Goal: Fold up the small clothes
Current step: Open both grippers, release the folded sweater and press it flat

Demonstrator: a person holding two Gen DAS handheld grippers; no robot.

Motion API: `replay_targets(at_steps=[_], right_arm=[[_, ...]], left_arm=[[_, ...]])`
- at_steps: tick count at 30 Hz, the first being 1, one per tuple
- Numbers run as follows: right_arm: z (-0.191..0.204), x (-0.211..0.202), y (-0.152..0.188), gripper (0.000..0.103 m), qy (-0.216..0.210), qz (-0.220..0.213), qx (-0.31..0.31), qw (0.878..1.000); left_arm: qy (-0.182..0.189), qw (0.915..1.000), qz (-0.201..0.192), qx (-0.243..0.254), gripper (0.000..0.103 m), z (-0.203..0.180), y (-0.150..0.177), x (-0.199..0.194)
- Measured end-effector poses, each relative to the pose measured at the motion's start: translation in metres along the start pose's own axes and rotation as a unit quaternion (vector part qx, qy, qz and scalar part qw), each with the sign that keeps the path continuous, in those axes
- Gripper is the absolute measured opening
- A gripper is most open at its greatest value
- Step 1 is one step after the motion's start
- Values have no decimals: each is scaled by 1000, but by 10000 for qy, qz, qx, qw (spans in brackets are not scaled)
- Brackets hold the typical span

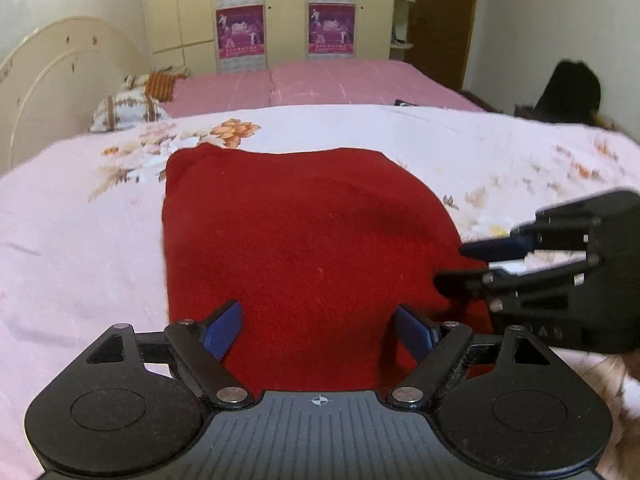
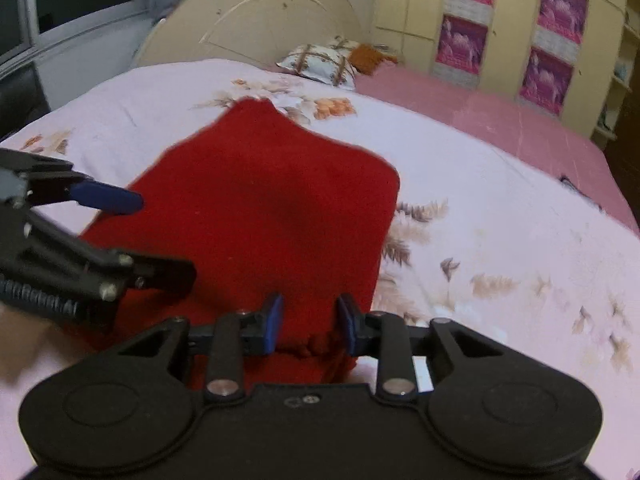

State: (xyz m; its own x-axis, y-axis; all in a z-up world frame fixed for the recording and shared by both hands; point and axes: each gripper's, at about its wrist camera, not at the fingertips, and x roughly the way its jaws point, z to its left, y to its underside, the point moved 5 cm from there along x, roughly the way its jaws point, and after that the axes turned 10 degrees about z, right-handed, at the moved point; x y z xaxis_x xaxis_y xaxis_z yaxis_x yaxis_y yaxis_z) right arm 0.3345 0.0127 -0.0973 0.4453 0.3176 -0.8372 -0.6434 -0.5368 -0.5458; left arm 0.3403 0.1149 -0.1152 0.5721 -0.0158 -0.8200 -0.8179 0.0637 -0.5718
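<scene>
A red knitted garment (image 1: 304, 240) lies folded into a rough rectangle on the floral bedspread (image 1: 80, 240). My left gripper (image 1: 320, 330) is open, its blue pads spread wide over the garment's near edge. My right gripper (image 2: 310, 326) hovers over the garment's near right corner (image 2: 280, 208) with its pads partly apart and bunched red fabric between them; it looks open, not clamped. The right gripper also shows in the left wrist view (image 1: 460, 266) at the garment's right edge. The left gripper shows in the right wrist view (image 2: 160, 236) at the garment's left side.
A pink mattress (image 1: 320, 80) lies behind the bedspread. Patterned pillows (image 1: 124, 112) rest by the cream headboard (image 1: 52, 76). A cream wardrobe (image 1: 280, 12) stands at the back. A dark object (image 1: 572, 92) sits at the far right.
</scene>
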Motion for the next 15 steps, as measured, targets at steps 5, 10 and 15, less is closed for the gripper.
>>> replay_targets(at_steps=[5, 10, 15], right_arm=[[-7, 0, 6, 52, 83, 77, 205, 9997], [-14, -18, 35, 49, -29, 286, 496, 9984], [-10, -65, 58, 43, -145, -107, 826, 9964]], left_arm=[[-258, 9995, -207, -9, 96, 3, 22, -13], [-256, 9994, -44, -224, 98, 7, 59, -35], [-114, 9972, -287, -686, 98, 17, 74, -76]])
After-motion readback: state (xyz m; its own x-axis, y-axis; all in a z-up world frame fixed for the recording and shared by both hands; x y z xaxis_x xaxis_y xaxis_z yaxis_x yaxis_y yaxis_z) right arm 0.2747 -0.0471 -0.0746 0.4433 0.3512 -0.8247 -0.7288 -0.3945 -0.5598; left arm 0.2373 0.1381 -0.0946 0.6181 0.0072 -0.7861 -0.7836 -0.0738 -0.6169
